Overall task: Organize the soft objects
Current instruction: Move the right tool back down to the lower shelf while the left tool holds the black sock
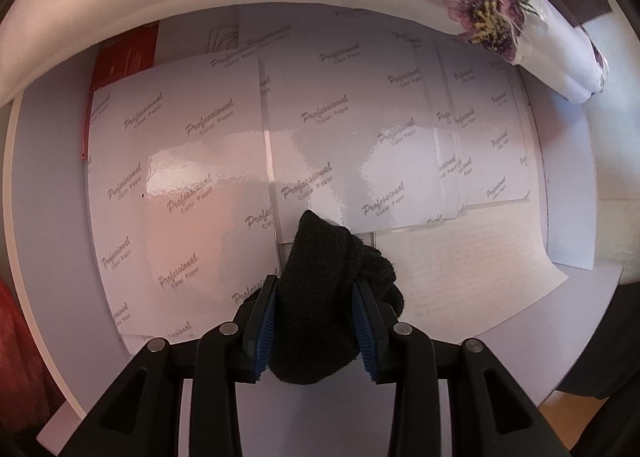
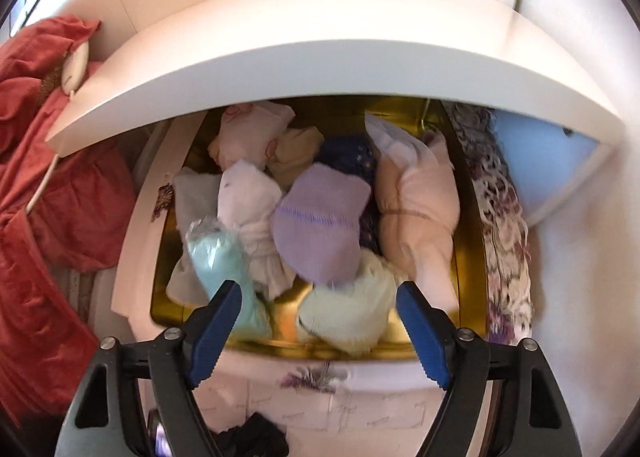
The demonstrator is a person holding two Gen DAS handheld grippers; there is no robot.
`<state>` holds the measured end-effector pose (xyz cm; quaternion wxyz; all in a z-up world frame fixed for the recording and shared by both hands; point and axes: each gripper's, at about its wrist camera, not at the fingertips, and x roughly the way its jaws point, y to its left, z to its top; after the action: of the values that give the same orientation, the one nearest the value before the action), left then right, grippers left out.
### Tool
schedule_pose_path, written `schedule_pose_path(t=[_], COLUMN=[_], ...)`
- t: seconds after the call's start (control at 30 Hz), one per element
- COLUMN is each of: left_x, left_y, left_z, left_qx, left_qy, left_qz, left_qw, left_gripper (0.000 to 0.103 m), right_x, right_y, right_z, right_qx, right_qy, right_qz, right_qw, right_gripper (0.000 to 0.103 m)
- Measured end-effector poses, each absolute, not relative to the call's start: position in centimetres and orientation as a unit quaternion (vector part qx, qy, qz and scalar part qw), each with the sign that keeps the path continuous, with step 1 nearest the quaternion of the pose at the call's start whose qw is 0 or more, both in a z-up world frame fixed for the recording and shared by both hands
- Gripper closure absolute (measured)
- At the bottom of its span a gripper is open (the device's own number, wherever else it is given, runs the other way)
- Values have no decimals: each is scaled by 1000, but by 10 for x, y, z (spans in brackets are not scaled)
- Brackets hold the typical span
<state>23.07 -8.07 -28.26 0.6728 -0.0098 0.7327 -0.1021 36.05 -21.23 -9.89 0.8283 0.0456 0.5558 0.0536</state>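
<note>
Gold bin (image 2: 466, 257): holding about 9 soft bundles; 1 lilac knit piece (image 2: 320, 225) lying at center.
Left gripper (image 1: 316, 313): clenching 1 black sock (image 1: 320, 297), at 6 o'clock over glossy paper sheets (image 1: 180, 161).
Right gripper (image 2: 320, 321): hanging released, jaws spread, at the bin's 6 o'clock.

The white shelf (image 2: 320, 61) hid the far end of the gold box (image 2: 468, 257) toward twelve o'clock. At six o'clock a dark cloth (image 2: 256, 439) was cut off by the frame edge, and the left gripper (image 1: 316, 289) covered the sides of the black sock (image 1: 320, 297).
</note>
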Motion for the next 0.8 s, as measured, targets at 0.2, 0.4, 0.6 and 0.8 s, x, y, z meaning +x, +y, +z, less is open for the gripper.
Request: schedule_pose_path(t=[0.2, 0.4, 0.6, 0.8], left_x=[232, 234, 237, 242], left_y=[-69, -52, -32, -4], left_z=[-286, -290, -293, -295], left_qx=[-39, -88, -144, -201], left_qy=[738, 746, 746, 741], left_qz=[-100, -98, -99, -80], left_qw=[666, 653, 642, 636], left_gripper=[67, 69, 69, 59], right_x=[311, 268, 244, 241], right_y=[-234, -247, -250, -246], right_z=[-105, -158, -221, -239], right_qx=[72, 49, 63, 62], right_qy=[568, 633, 710, 723], right_qz=[58, 14, 0, 4], right_qw=[818, 773, 701, 688], right_gripper=[20, 20, 20, 20])
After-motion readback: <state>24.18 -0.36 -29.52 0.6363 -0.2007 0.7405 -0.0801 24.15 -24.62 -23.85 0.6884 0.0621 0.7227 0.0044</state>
